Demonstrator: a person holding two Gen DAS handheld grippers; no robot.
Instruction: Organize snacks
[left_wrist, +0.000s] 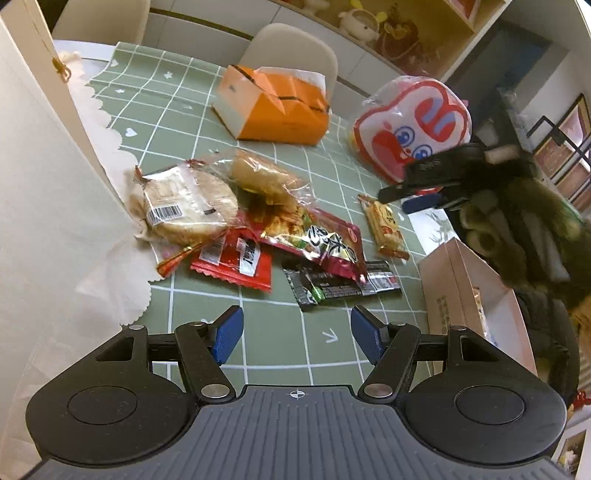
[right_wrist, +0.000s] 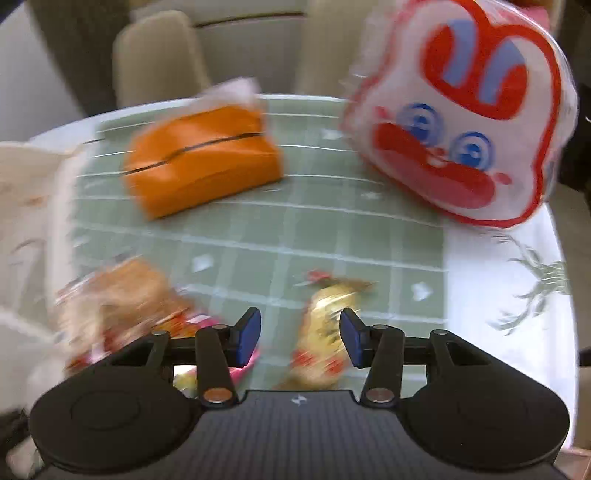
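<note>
Hovering above a green, white-gridded tablecloth, the left gripper stands about half open and empty, clear of the heap of snack packets: a clear-wrapped round flatbread, a red foil sachet and a black wrapper. The right gripper points steeply down over a yellow-and-red wrapped snack bar, which lies between its blue pads without visible contact; the jaws stand partly open, holding nothing. A sound grasp would centre the bar crosswise before squeezing, since crinkled film likely slips. An open pink cardboard box sits just beside the bar, near the table's edge, apparently the destination. Open cloth lies between the bar and the orange tissue box; the rabbit-faced plastic bag crowds the far side.
</note>
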